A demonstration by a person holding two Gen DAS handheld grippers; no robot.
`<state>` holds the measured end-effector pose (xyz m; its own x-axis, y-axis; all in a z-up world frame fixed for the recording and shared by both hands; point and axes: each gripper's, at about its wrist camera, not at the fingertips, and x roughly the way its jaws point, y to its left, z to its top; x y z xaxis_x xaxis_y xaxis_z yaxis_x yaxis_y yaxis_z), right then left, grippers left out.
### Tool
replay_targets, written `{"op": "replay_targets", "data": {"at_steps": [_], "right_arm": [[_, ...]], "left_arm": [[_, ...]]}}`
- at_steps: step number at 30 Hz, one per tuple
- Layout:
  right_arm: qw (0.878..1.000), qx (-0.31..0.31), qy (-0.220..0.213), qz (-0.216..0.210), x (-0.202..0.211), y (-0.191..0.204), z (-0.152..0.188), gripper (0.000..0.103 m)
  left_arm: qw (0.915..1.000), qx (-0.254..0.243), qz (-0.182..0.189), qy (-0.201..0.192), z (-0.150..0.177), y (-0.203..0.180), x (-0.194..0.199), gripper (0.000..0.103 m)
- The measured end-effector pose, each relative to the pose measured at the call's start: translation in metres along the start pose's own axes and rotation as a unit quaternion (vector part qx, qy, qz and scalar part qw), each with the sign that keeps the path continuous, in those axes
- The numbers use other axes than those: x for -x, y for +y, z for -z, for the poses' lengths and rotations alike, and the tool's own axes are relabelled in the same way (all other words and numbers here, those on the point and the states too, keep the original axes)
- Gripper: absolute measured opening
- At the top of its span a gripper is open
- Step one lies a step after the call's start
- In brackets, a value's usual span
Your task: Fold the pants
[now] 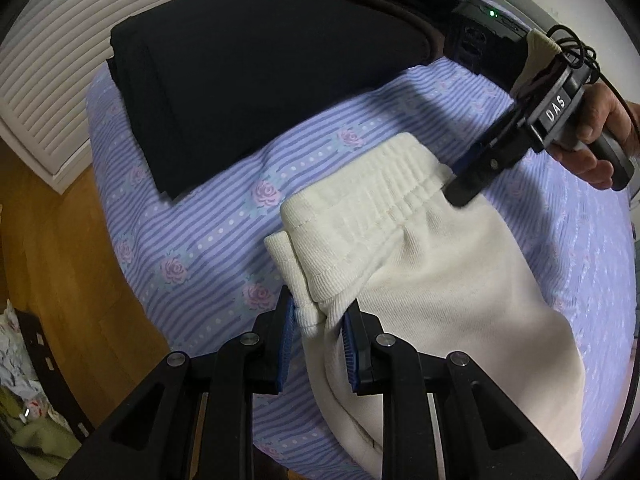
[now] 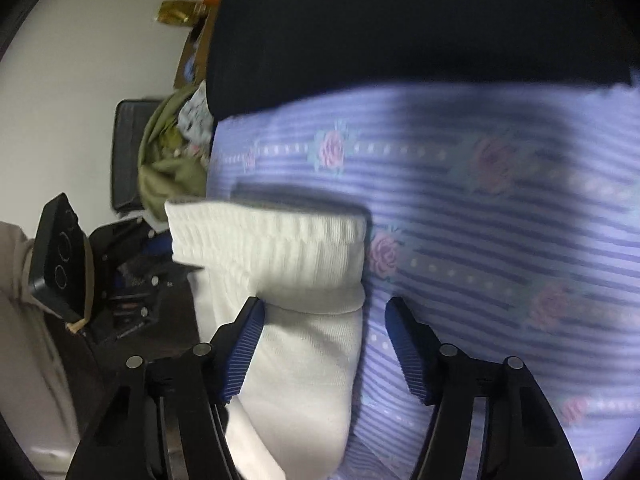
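Lying beyond white pants (image 1: 420, 264) — black folded garment (image 1: 248, 92), floral sheet (image 1: 192, 248)

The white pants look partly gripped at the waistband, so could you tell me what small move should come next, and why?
Probably close the right gripper on the waistband. Its jaws stand open around the corner of the white pants, while the left gripper looks shut on the other corner. With both corners held, the pants could be lifted off the floral sheet.

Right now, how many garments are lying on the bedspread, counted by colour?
White: 1, the white pants
Black: 1, the folded black garment
Total: 2 on the floral bedspread. A dark bundle at the far edge is too unclear to count.
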<state>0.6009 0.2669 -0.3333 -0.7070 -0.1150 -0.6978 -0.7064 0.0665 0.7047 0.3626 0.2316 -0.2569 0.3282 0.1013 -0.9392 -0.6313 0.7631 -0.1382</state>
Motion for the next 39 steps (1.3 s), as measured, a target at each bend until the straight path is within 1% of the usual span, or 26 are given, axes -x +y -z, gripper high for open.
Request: {"op": "replay_targets", "data": {"at_steps": [1,3,5,8,9,10,13,16,17,18,19,21,23,27,30,34,39], "right_arm": [[1.000,0.001,0.008,-0.012,-0.006,-0.001,-0.001,0.058],[0.999,-0.004,0.026,-0.029,-0.019,-0.003,0.001,0.058],[0.998,-0.012,0.029,-0.047,-0.029,-0.007,-0.001,0.058],[0.998,-0.014,0.028,-0.054,-0.030,-0.005,-0.001,0.054],[0.998,-0.013,0.024,-0.053,-0.029,-0.003,0.001,0.049],[0.998,-0.013,0.020,-0.050,-0.027,-0.001,0.004,0.041],[0.999,-0.001,-0.008,-0.039,-0.017,0.008,0.016,0.031],[0.999,0.028,-0.033,-0.002,-0.010,0.026,0.023,0.027],[0.998,0.039,-0.040,0.015,-0.008,0.035,0.026,0.027],[0.996,0.054,-0.048,0.047,-0.005,0.047,0.030,0.026],[0.995,0.062,-0.052,0.062,-0.003,0.053,0.031,0.026],[0.989,0.081,-0.066,0.108,0.000,0.077,0.039,0.025],[0.981,0.098,-0.084,0.142,0.005,0.103,0.052,0.025],[0.973,0.107,-0.119,0.167,0.020,0.134,0.081,0.024],[0.968,0.110,-0.144,0.172,0.043,0.142,0.110,0.024],[0.962,0.110,-0.176,0.174,0.063,0.160,0.154,0.024],[0.954,0.113,-0.217,0.176,0.076,0.190,0.221,0.024]], "left_arm": [[1.0000,0.000,-0.002,0.000,0.000,-0.001,-0.001,0.023],[1.0000,0.000,-0.006,0.000,0.002,-0.002,-0.004,0.023],[0.9999,0.001,-0.010,0.002,0.002,-0.002,-0.007,0.023],[0.9999,0.003,-0.012,0.001,0.003,-0.003,-0.010,0.023],[0.9999,0.001,-0.011,-0.001,0.003,-0.005,-0.010,0.023],[0.9999,0.000,-0.010,-0.005,0.004,-0.006,-0.010,0.023],[0.9997,-0.007,-0.006,-0.022,0.006,-0.010,-0.005,0.023],[0.9986,-0.023,-0.004,-0.047,0.012,-0.016,0.007,0.023],[0.9977,-0.034,-0.003,-0.059,0.014,-0.019,0.012,0.023],[0.9967,-0.045,-0.006,-0.067,0.015,-0.022,0.017,0.023],[0.9952,-0.059,-0.011,-0.078,0.019,-0.025,0.021,0.023],[0.9920,-0.079,-0.020,-0.096,0.025,-0.031,0.030,0.023],[0.9894,-0.092,-0.025,-0.110,0.030,-0.035,0.039,0.023],[0.9799,-0.133,-0.032,-0.145,0.044,-0.051,0.065,0.023],[0.9722,-0.160,-0.027,-0.169,0.055,-0.068,0.091,0.022],[0.9549,-0.213,-0.014,-0.206,0.078,-0.099,0.131,0.022],[0.9253,-0.288,0.005,-0.246,0.117,-0.145,0.178,0.022]]}}
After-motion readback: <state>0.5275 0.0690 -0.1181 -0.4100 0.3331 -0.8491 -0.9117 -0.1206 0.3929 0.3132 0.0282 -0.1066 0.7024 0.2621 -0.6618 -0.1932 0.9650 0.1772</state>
